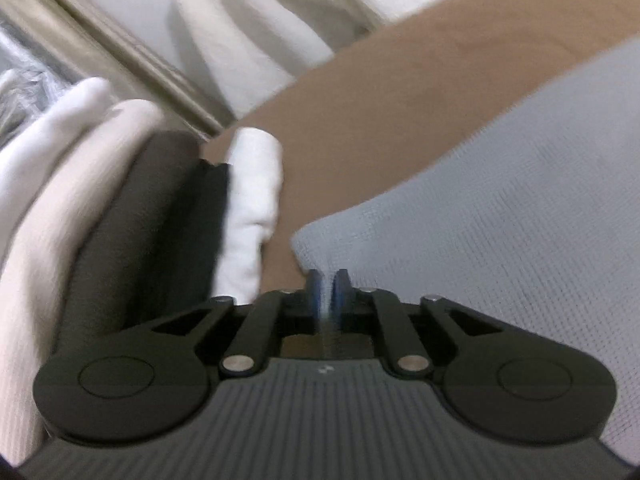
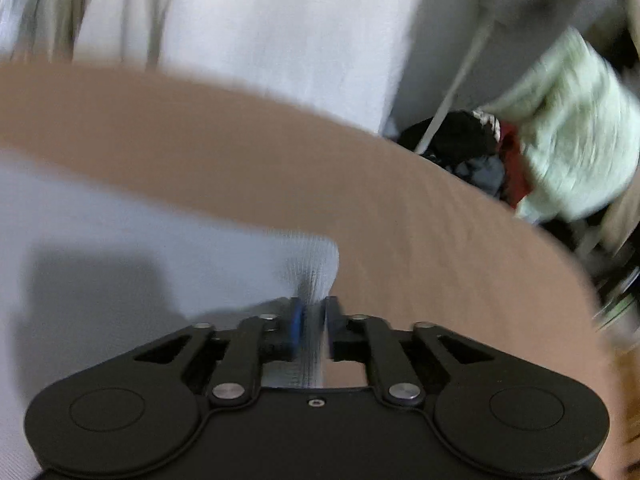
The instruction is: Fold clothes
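The left gripper (image 1: 327,292) has its blue pads pinched together on a corner of the pale grey cloth (image 1: 520,220); a thin fold of the weave runs between the pads and back toward the gripper body. From that pinch the cloth spreads away to the right, lying over the brown table (image 1: 400,100), whose bare top shows beyond the cloth's edge.

The right gripper (image 2: 314,316) is likewise closed on the cloth (image 2: 120,220), with a bunched strip of fabric clamped between its pads. Here the cloth lies to the left of the pinch, with the gripper's shadow on it, and the table (image 2: 400,220) lies bare to the right and beyond.

Only the left view shows a white-gloved hand (image 1: 60,200) wrapped around a black handle (image 1: 152,220), just left of the table edge, one gloved finger (image 1: 250,208) laid against the handle's far side. Past the table in this view hangs a white drape (image 1: 248,32), with crinkled clear plastic (image 1: 20,88) further left.

Only the right view shows a heap of clothes (image 2: 480,152) beyond the table's far right edge: dark, grey-blue and red pieces, with a pale green garment (image 2: 572,136) on top. A white drape (image 2: 260,32) hangs beyond the table here too. Both views are blurred.
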Tool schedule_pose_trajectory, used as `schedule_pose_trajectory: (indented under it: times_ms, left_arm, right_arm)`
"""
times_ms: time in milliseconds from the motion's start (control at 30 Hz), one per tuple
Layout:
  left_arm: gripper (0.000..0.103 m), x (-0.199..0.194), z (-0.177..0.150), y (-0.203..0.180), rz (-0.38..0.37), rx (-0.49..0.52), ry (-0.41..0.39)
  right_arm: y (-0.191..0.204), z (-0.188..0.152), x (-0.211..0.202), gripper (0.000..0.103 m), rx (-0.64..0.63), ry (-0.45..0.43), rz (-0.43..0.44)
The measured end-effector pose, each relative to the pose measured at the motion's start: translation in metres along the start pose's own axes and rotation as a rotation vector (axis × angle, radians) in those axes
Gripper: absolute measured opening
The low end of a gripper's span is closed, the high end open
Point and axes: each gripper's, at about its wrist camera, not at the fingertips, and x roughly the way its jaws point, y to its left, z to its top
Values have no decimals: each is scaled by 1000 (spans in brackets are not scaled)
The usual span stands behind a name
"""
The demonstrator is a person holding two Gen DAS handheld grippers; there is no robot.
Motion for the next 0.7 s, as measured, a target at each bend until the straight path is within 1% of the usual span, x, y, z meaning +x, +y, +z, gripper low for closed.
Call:
schedule_pose_trajectory:
  times_ms: [33, 67, 100, 133, 233, 267, 333, 400, 433, 467, 533, 600, 667, 700]
  left_arm:
    - [38, -12, -6, 5, -25, -24, -19]
    - [48, -25, -12, 11, -50, -51, -41]
    - [67, -38, -19, 17, -76, -79, -62]
    - [73, -51, -25, 23, -101, -107, -84]
    - [73, -97, -60, 44, -182, -149, -90]
    - [73, -108, -72, 51, -199, -160, -83]
    - [73, -130, -98, 68, -207, -166, -68]
    - [75, -153, -128, 82, -180, -175, -63]
    - [80, -167, -146, 89, -158, -185, -58]
    - [83, -175, -164, 99, -132, -203, -47]
    - [86, -187, -198, 119, -87, -267, -5]
    - [86, -192, -234, 139, -71, -375, 68]
    - [86, -190, -270, 158, -112, -519, 146]
    - [86, -187, -289, 169, -139, -610, 192]
  right_arm:
    - [6, -3, -9, 29, -46, -20, -36]
    - [7, -7, -20, 50, -43, -45, -47]
    - [4, -12, -31, 64, -12, -70, -47]
    - [0, -17, -43, 65, 34, -94, -37]
    - [-11, -30, -74, 65, 188, -136, 53]
    - [-13, -35, -85, 65, 222, -148, 98]
    - [-14, -45, -106, 65, 267, -153, 224]
    - [-5, -56, -122, 65, 294, -125, 356]
    - [0, -62, -130, 65, 304, -108, 417]
    - [4, -67, -138, 65, 310, -88, 472]
    - [15, -79, -154, 65, 314, -55, 567]
    - [27, -91, -168, 65, 308, -34, 637]
    - [44, -107, -183, 65, 276, -12, 684]
    - [52, -117, -191, 65, 258, -6, 696]
